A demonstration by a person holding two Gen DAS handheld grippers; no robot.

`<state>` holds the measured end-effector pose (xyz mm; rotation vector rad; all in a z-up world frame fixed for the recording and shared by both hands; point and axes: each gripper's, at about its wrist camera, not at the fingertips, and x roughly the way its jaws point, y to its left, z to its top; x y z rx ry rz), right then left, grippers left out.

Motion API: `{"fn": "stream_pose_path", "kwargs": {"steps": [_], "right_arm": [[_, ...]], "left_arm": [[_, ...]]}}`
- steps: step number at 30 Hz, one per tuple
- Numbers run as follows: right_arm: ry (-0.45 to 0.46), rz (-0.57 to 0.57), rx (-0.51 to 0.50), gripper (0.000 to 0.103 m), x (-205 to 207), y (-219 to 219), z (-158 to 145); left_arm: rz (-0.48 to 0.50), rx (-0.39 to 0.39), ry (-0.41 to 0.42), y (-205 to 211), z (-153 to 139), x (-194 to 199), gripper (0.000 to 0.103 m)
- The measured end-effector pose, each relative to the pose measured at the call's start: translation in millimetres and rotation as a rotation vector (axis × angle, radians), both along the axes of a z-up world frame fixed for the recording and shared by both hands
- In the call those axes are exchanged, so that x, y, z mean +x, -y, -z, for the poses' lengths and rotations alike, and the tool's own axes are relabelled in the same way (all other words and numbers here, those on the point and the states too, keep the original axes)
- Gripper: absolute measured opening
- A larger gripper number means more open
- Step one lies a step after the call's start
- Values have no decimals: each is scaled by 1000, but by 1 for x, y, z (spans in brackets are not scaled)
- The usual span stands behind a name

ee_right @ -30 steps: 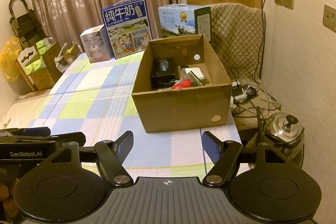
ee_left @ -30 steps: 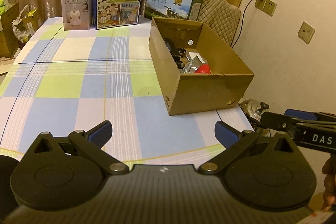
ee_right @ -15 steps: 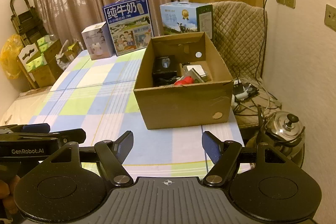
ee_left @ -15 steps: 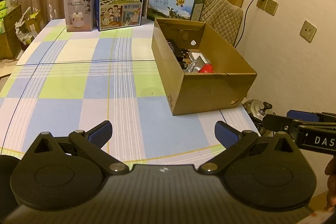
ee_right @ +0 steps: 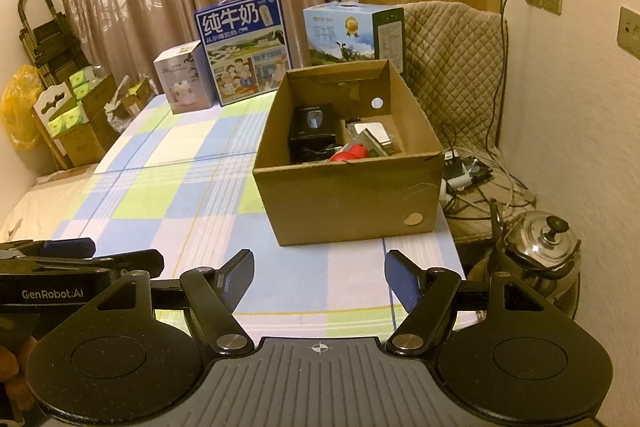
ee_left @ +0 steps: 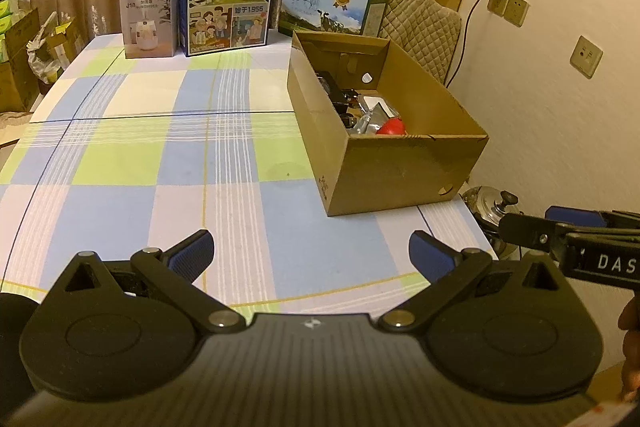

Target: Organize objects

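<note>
Left tongs (ee_left: 310, 255): open, empty, above the near edge of the counter (ee_left: 120, 163).
Right tongs (ee_right: 319, 277): open, empty, near edge, pointed at the cardboard box (ee_right: 352, 199).
Cardboard box: right side of the counter, open-topped.
Box contents: black box (ee_right: 312, 125), red object (ee_right: 350, 153), silver packets (ee_right: 376, 137).
Far edge: two milk cartons (ee_left: 228, 11), small white box (ee_left: 149, 19).
Floor, right: kettle (ee_right: 542, 251).

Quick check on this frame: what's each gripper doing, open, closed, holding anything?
Left gripper: open, holding nothing, above the table.
Right gripper: open, holding nothing, facing the cardboard box.
</note>
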<state>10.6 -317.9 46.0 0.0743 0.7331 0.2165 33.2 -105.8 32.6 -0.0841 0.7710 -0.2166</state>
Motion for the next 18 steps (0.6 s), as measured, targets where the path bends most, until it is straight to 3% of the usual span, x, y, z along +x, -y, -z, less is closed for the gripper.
{"fn": "stream_pose_path", "kwargs": {"steps": [18], "right_arm": [[6, 9, 3, 70, -2, 3, -3]], "left_arm": [[15, -33, 10, -2, -1, -3, 102]]}}
